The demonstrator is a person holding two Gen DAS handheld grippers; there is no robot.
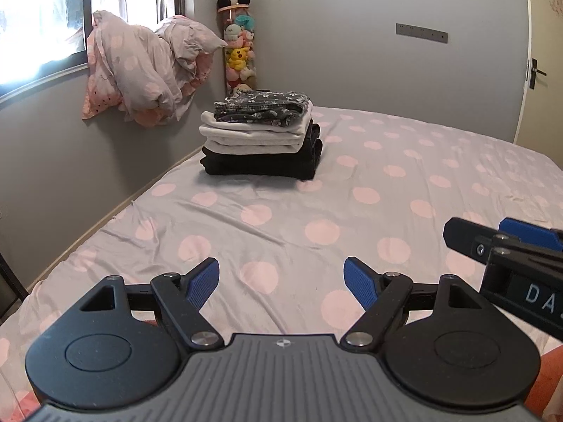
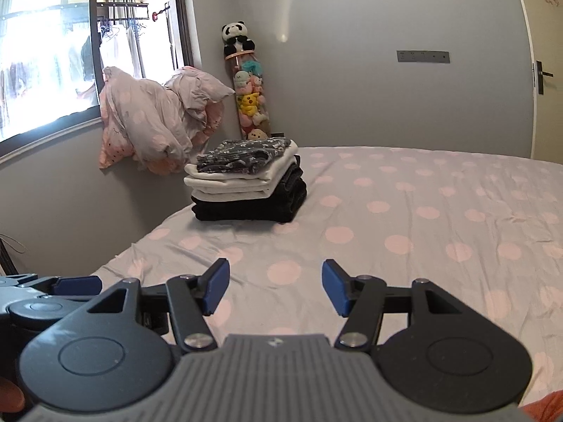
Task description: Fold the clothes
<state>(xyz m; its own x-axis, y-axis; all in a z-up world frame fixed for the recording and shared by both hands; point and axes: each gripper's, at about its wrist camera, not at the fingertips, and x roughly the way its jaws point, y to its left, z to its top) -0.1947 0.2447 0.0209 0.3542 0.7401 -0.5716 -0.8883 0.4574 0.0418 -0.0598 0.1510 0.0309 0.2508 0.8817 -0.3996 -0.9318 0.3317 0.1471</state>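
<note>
A stack of folded clothes (image 1: 262, 139) sits at the far left of the bed: black garments at the bottom, white ones in the middle, a grey floral piece on top. It also shows in the right wrist view (image 2: 246, 184). My left gripper (image 1: 281, 283) is open and empty, above the near part of the bed, far from the stack. My right gripper (image 2: 276, 288) is open and empty, beside the left one. The right gripper shows at the right edge of the left wrist view (image 1: 499, 237).
The bed has a grey sheet with pink dots (image 1: 387, 183). A bundled duvet and pink pillow (image 1: 147, 66) lie on the window sill at the left. A tall tube of plush toys (image 1: 239, 49) stands in the corner. A door (image 2: 549, 81) is at the right.
</note>
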